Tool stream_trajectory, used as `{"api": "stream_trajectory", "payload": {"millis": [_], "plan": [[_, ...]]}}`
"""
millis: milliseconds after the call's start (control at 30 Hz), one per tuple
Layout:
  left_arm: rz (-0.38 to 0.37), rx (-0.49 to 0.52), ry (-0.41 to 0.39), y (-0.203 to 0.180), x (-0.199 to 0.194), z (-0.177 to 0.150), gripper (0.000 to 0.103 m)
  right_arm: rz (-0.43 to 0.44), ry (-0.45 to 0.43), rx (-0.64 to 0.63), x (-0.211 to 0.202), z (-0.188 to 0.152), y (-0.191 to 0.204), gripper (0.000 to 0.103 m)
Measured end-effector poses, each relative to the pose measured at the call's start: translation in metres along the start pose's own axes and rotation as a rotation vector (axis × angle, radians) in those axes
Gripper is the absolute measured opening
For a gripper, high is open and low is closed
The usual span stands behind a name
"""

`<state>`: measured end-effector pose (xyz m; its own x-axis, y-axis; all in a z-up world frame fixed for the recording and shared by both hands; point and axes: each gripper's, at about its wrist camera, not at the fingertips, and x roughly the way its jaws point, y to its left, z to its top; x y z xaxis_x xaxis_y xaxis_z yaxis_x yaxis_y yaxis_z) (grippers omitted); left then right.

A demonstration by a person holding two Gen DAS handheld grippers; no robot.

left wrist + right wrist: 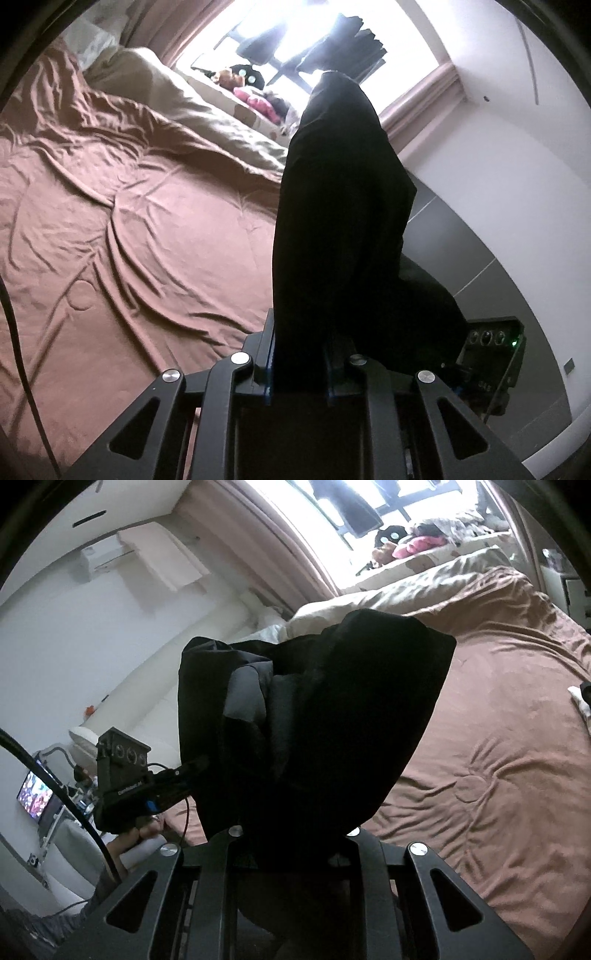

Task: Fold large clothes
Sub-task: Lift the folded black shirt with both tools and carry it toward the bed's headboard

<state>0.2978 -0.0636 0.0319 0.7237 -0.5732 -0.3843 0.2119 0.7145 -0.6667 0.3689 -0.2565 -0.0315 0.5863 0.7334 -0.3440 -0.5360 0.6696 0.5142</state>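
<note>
A large black garment (340, 221) is held in the air above a bed with a brown quilt (147, 229). My left gripper (301, 354) is shut on one part of the garment, which rises in front of the camera and hides the fingertips. My right gripper (295, 834) is shut on another part of the black garment (314, 716), which drapes over its fingers and hides them. The left gripper (147, 786) shows in the right wrist view at left, with a hand under it. The right gripper's body (495, 350) shows at the right of the left wrist view.
The brown quilt (498, 775) is wrinkled and spreads under both grippers. A beige duvet (207, 110) lies at the far side near a bright window (314, 40) with soft toys (255, 96) on the sill. A white wall (498, 147) is on the right; a lit screen (35, 794) stands left.
</note>
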Motion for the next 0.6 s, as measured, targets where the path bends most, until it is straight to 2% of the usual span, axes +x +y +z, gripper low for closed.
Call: {"api": "stream_trajectory", "payload": {"millis": [367, 600], "plan": [[0.008, 0.034, -0.117, -0.011, -0.106, -0.002, 0.019, 0.075, -0.033, -0.065, -0.008, -0.02, 0.075, 0.014], [0.041, 0.023, -0.181, 0.001, -0.171, -0.005, 0.019, 0.132, -0.004, -0.095, 0.025, -0.021, 0.101, 0.014]]}}
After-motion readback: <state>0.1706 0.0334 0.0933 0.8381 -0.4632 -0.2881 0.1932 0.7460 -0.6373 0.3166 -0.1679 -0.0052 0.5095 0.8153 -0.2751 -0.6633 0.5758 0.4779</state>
